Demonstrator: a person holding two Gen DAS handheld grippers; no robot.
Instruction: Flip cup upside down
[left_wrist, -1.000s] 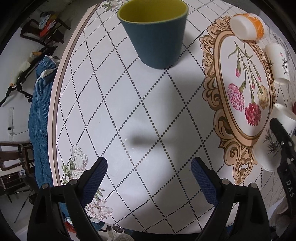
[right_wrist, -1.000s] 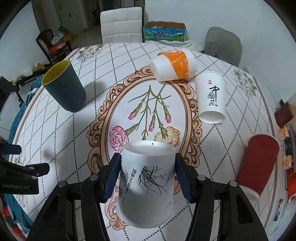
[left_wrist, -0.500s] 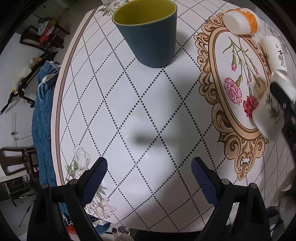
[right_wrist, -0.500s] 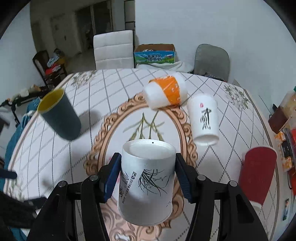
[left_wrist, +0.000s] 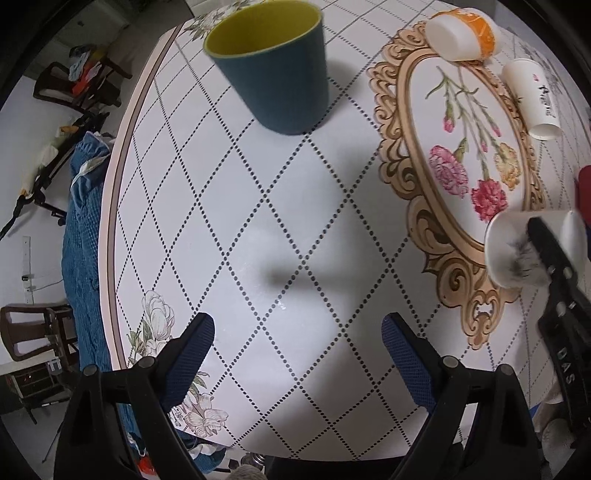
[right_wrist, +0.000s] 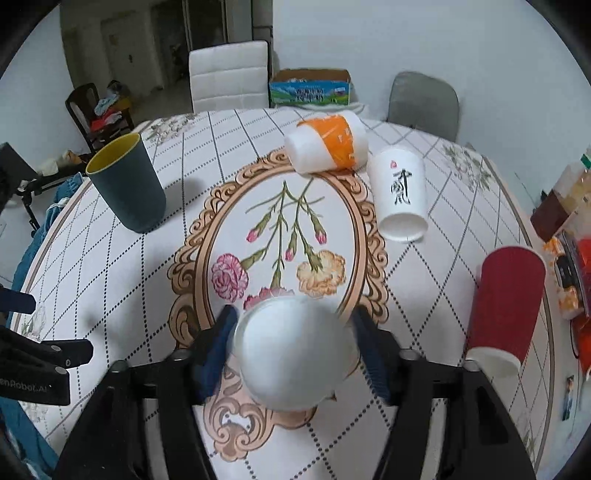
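Note:
My right gripper (right_wrist: 293, 343) is shut on a white paper cup with ink-grass print (right_wrist: 291, 350). It holds the cup tilted above the near end of the floral oval, its closed base facing the camera. The cup (left_wrist: 517, 251) and the right gripper (left_wrist: 554, 266) also show at the right edge of the left wrist view, off the table. My left gripper (left_wrist: 297, 354) is open and empty above the checked cloth at the near left of the table (left_wrist: 258, 229).
A dark teal cup with a yellow inside (right_wrist: 127, 184) stands upright at the left. An orange and white cup (right_wrist: 327, 147) lies on its side at the back. A white cup with black script (right_wrist: 399, 195) and a red cup (right_wrist: 506, 306) stand upside down at the right.
My right gripper has tipped the cup so that its base now faces the camera and has brought it lower over the oval. The left gripper has stayed open and nearly still.

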